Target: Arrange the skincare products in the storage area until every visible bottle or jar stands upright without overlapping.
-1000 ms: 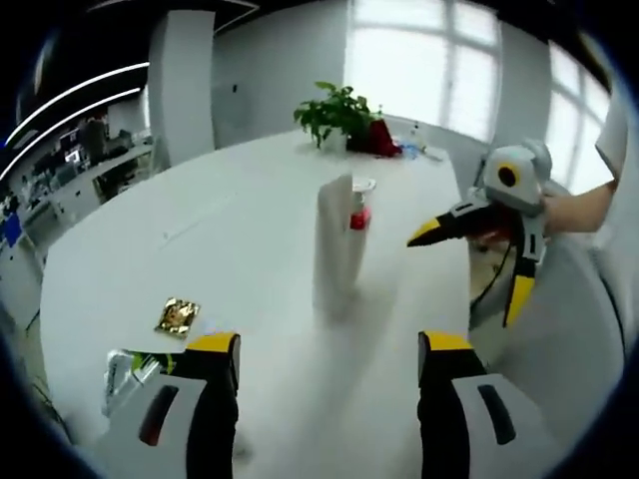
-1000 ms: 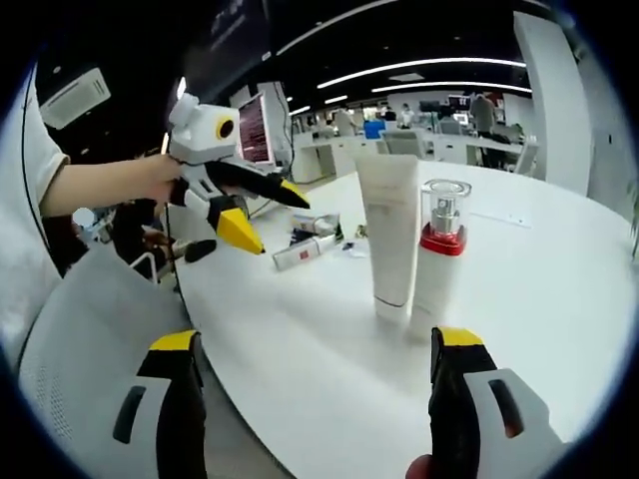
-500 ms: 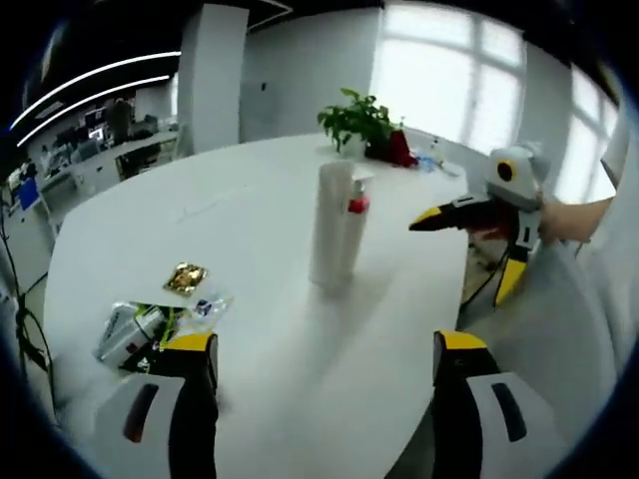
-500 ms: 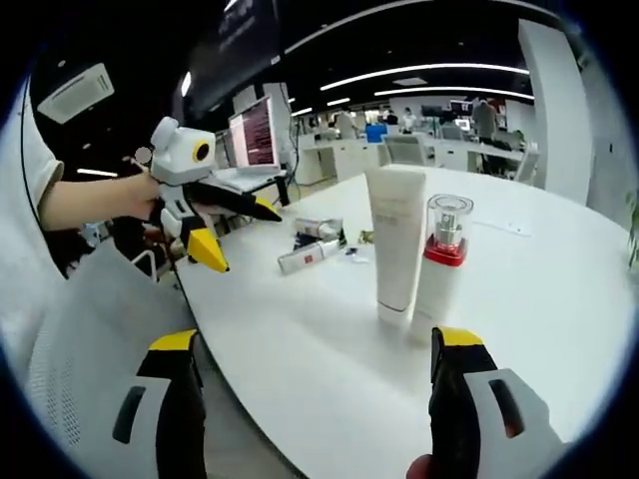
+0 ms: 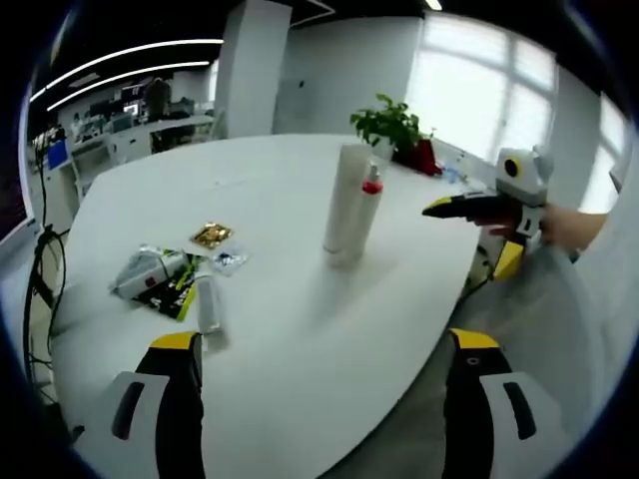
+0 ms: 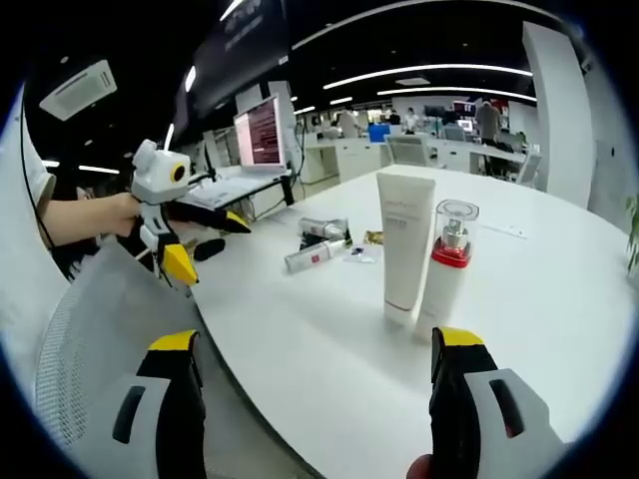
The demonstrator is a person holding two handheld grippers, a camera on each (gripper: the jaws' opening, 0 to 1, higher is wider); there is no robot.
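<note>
A tall white tube (image 5: 346, 200) (image 6: 404, 244) stands upright on the white round table (image 5: 270, 339), with a pump bottle (image 5: 369, 205) (image 6: 447, 269) with a red collar and clear cap upright right beside it. A small white tube (image 5: 208, 302) (image 6: 312, 256) lies flat near a pile of packets (image 5: 160, 274). My left gripper (image 5: 321, 404) is open, hanging at the table's near edge. My right gripper (image 6: 312, 399) is open too, back from the two upright items. In the left gripper view the right gripper (image 5: 479, 215) shows at the right; in the right gripper view the left gripper (image 6: 185, 235) shows at the left.
A gold sachet (image 5: 211, 236) and a silver packet (image 6: 321, 229) lie among the loose packets. A potted plant (image 5: 391, 125) stands at the table's far side. A mesh chair (image 6: 90, 349) sits by the table edge, and office desks with monitors (image 6: 262, 135) lie behind.
Both grippers have drawn back from the upright tube and pump bottle. The packets and the lying tube have come into the left gripper view. The upright items have not moved.
</note>
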